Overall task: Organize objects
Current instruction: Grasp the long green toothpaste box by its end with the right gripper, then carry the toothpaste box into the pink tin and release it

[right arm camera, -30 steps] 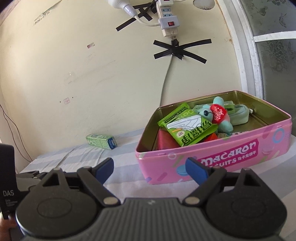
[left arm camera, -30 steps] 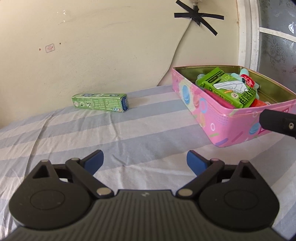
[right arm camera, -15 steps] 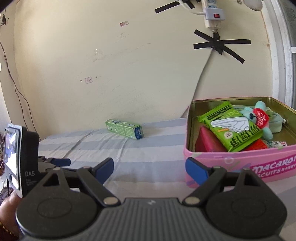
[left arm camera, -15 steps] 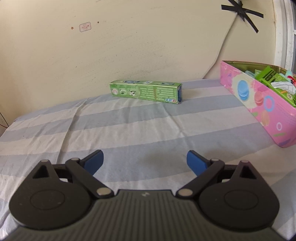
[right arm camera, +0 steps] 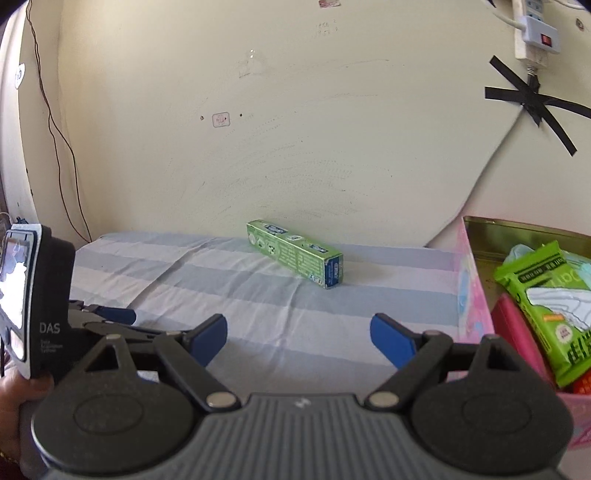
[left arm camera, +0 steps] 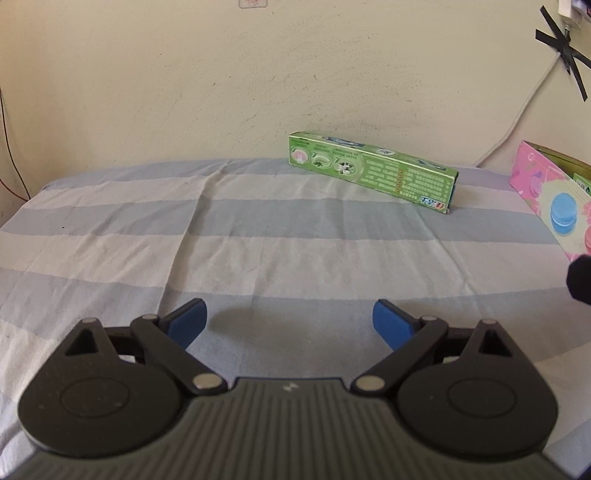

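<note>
A long green toothpaste box [left arm camera: 373,171] lies on the striped sheet near the wall; it also shows in the right wrist view [right arm camera: 295,253]. A pink tin [left arm camera: 546,195] sits at the right, holding a green packet [right arm camera: 543,306] and other items; its inner wall shows in the right wrist view [right arm camera: 517,236]. My left gripper [left arm camera: 290,321] is open and empty, well short of the box. My right gripper [right arm camera: 299,336] is open and empty, facing the box, with the tin at its right. The left gripper shows at the left of the right wrist view [right arm camera: 110,314].
A blue and white striped sheet [left arm camera: 258,243] covers the surface up to a cream wall. A power strip [right arm camera: 535,33] and taped cable [right arm camera: 532,96] hang on the wall at the upper right. A thin wire runs down the wall at the left.
Both grippers have swung left, away from the pink tin, and now face the toothpaste box. The box looks larger and nearer. Both stay open.
</note>
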Motion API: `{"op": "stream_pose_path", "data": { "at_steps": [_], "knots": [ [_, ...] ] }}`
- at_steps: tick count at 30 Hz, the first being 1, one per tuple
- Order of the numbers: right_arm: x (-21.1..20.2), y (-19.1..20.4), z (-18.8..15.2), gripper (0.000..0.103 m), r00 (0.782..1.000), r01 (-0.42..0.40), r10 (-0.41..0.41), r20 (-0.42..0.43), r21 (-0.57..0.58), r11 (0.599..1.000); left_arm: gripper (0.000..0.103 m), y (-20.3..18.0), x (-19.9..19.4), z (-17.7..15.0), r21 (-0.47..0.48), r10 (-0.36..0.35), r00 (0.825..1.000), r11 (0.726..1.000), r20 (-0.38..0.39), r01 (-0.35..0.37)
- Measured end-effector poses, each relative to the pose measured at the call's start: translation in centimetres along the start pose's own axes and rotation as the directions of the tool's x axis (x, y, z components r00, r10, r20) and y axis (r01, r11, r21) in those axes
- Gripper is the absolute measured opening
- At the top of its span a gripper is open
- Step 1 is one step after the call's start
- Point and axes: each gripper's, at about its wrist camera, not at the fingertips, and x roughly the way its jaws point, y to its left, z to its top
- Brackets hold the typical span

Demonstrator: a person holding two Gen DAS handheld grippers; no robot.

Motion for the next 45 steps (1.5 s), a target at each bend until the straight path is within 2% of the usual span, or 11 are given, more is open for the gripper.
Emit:
{"op": "stream_pose_path", "data": {
  "at_steps": [10,14,17,26,27,30,31,32,35,40,45],
  "knots": [
    [7.2,0.9,2.9,0.091,0.998,0.020,-0.026,-0.052,-0.113,0.993,0.098,1.8,0.8,0.5,-0.047,0.038,0.999,0.998,-0.018,-0.039],
    [10.5,0.3,4.1,0.092,0.995,0.023,-0.033,-0.098,-0.103,0.994,0.098,2.2,1.1,0.6,-0.061,0.037,0.999,0.997,-0.026,-0.039],
    [13.1,-0.6,5.2,0.098,0.990,0.021,-0.033,-0.136,-0.086,0.996,0.098,2.2,1.1,0.6,-0.060,0.038,0.999,0.997,-0.026,-0.039],
    [19.8,-1.7,6.5,0.099,0.971,0.045,-0.068,-0.229,-0.105,0.993,0.099,2.4,1.3,0.7,-0.063,0.032,0.999,0.997,-0.029,-0.034],
    [20.3,-1.8,6.4,0.097,0.969,0.051,-0.077,-0.236,-0.111,0.992,0.100,2.4,1.3,0.7,-0.065,0.031,0.999,0.997,-0.030,-0.033],
    [21.6,-1.8,6.0,0.077,0.961,0.035,-0.066,-0.268,-0.119,0.992,0.100,2.4,1.2,0.7,-0.067,0.029,0.999,0.997,-0.031,-0.031],
    [21.4,-1.8,6.0,0.061,0.964,0.013,-0.040,-0.263,-0.103,0.995,0.100,2.4,1.3,0.7,-0.068,0.029,0.999,0.997,-0.032,-0.031],
    [21.2,-1.7,6.0,0.057,0.964,-0.003,-0.022,-0.263,-0.094,0.996,0.100,2.3,1.3,0.6,-0.068,0.029,0.999,0.997,-0.032,-0.031],
    [20.2,-0.8,5.5,0.048,0.967,-0.005,-0.029,-0.252,-0.132,0.991,0.100,2.3,1.2,0.6,-0.070,0.028,0.999,0.997,-0.032,-0.031],
    [16.1,0.1,3.7,0.032,0.968,-0.049,0.017,-0.252,-0.123,0.991,0.100,2.4,1.2,0.6,-0.086,0.014,0.999,0.996,-0.034,-0.016],
    [9.5,0.3,0.3,0.032,0.972,-0.064,0.035,-0.231,-0.121,0.991,0.100,2.4,0.8,0.3,-0.106,-0.040,0.999,0.994,-0.029,0.037]
  ]
}}
